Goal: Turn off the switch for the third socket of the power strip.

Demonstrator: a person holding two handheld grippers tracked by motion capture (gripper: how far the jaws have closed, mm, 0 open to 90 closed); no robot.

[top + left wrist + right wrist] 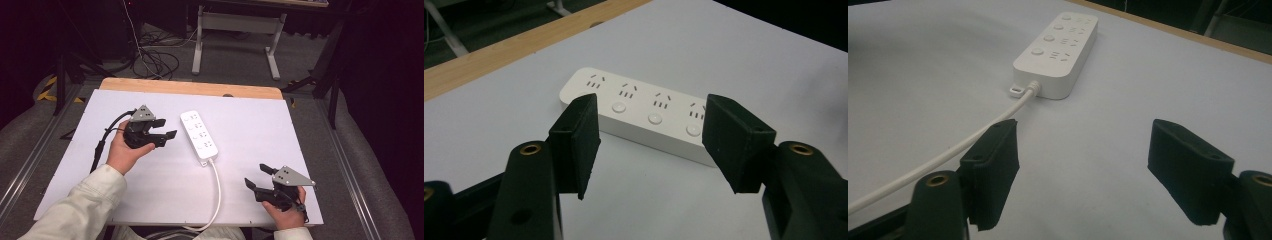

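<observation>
Left gripper (169, 129) held just left of the white power strip (199, 135), jaws apart with nothing between them, strip lying mid-board on the white board (260, 125), its cord (218, 190) trailing toward the near edge, right gripper (259, 176) well apart at the near right, jaws wide and empty.

No readable text, brand or number on the power strip (199, 135)

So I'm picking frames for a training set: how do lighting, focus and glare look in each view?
High view: white board evenly lit, surroundings dark, power strip sharp enough to show its sockets. Left gripper view: strip in focus, jaws slightly soft, faint shadow along the strip's near side. Right gripper view: dimmer with a bluish cast, cord and strip readable, no glare.
</observation>
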